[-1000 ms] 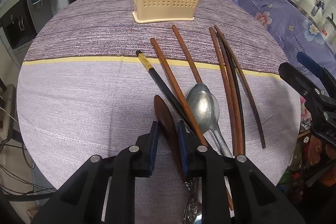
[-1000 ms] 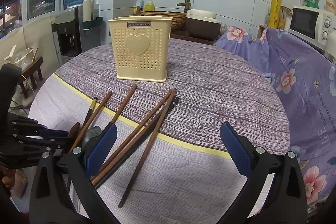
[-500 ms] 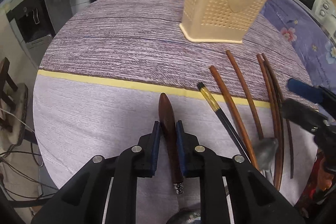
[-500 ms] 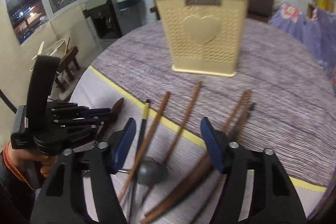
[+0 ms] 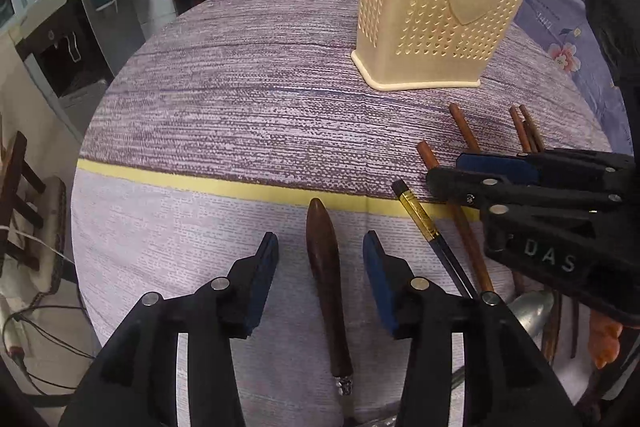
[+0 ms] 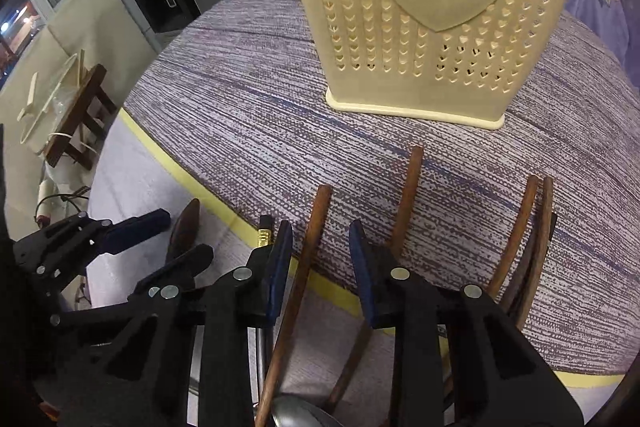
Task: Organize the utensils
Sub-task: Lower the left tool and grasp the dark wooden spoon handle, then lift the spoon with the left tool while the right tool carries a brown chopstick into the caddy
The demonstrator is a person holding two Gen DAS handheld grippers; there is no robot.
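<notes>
Left hand-held gripper point(image 5: 320, 267) pointing steeply down twd surface point(image 5: 240, 107), jaws opening, pads apart on either side of a wooden handle point(image 5: 324, 267), not pressing it. Right hand-held gripper point(image 6: 320, 267) also angling steeply down, just beside the left, jaws closing w/ a brown chopstick point(image 6: 308, 247) btwn them, pads not yet touching it.

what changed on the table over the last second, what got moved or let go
The left hand-held gripper dragged the dark wooden-handled utensil out of the pile to the left, and its jaws are now opening off it. The right hand-held gripper swung in over the pile and is closing around a brown chopstick, not yet pinching. The cream holder and remaining chopsticks stayed put.
</notes>
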